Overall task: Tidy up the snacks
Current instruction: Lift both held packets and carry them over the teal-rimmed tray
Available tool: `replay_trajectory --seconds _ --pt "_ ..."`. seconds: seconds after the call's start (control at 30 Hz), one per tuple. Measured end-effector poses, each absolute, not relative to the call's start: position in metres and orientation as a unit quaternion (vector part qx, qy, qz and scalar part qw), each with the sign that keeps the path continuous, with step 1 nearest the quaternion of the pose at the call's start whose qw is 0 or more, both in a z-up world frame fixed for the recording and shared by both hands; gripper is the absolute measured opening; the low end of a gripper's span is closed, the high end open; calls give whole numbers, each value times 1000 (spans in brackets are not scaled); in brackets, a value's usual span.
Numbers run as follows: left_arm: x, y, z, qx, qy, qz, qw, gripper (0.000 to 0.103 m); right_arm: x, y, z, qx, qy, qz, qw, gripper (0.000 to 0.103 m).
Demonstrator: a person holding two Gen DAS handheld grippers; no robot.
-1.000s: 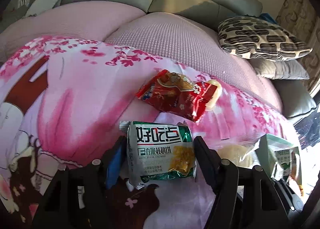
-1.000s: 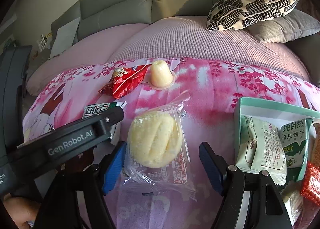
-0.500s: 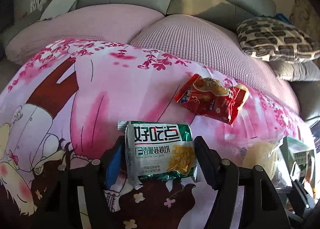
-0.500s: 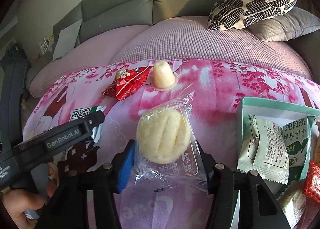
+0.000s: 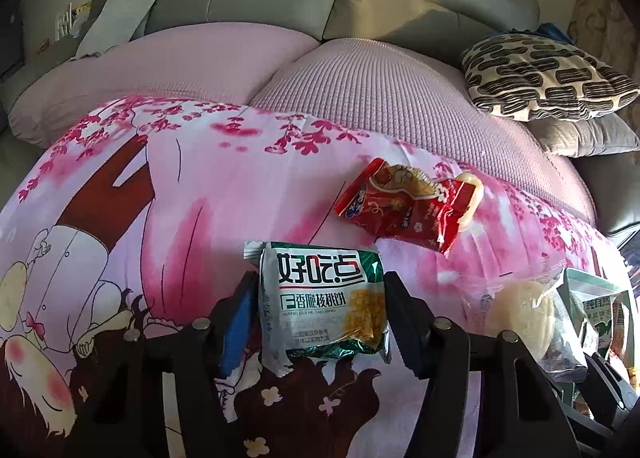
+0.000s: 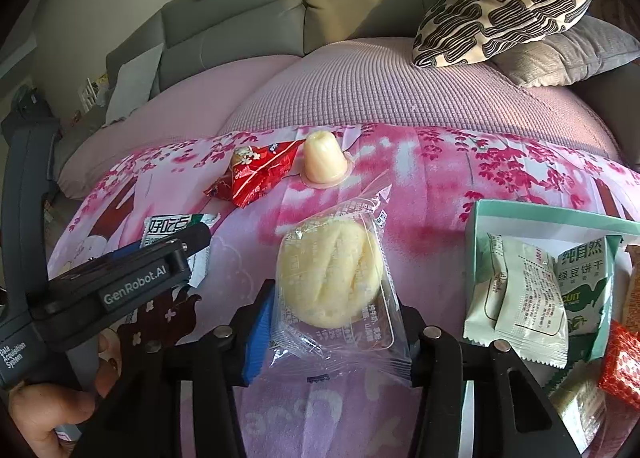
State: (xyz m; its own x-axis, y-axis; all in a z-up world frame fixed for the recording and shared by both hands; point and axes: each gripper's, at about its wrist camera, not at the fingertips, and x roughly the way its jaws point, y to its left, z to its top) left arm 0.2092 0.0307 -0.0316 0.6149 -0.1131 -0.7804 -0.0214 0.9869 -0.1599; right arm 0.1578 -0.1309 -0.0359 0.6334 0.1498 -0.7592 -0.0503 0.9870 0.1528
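The snack box (image 6: pixel 552 218) sits on the blanket (image 6: pixel 440 162) to my right, nearest my right gripper (image 6: pixel 336 322). That gripper is squeezed on the bread pack (image 6: pixel 332 278). My left gripper (image 5: pixel 316 314) pinches the green cookie pack (image 5: pixel 320 298), probably lifted a bit, farther from the box.

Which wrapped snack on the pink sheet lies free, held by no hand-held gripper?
The red snack packet, lying beside the jelly cup. The green-and-white biscuit packet and the clear-wrapped yellow cake each sit between closed fingers.
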Motion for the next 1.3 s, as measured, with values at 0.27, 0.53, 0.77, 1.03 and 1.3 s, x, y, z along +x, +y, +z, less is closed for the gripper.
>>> replay_trajectory --seconds 0.27,0.53,0.77,1.03,1.3 --pt "200 36 -9 -86 408 -28 909 63 151 -134 -23 65 407 60 909 51" --pt "186 37 19 -95 368 -39 924 63 142 -140 -1 73 379 59 921 51" --pt "180 17 30 -87 353 -66 929 63 139 -162 7 95 367 38 925 51" --pt "170 -35 39 -51 345 -126 929 63 125 -224 24 145 333 -35 931 51" --pt "153 -113 49 1 341 -214 915 63 99 -300 26 204 307 -166 915 51"
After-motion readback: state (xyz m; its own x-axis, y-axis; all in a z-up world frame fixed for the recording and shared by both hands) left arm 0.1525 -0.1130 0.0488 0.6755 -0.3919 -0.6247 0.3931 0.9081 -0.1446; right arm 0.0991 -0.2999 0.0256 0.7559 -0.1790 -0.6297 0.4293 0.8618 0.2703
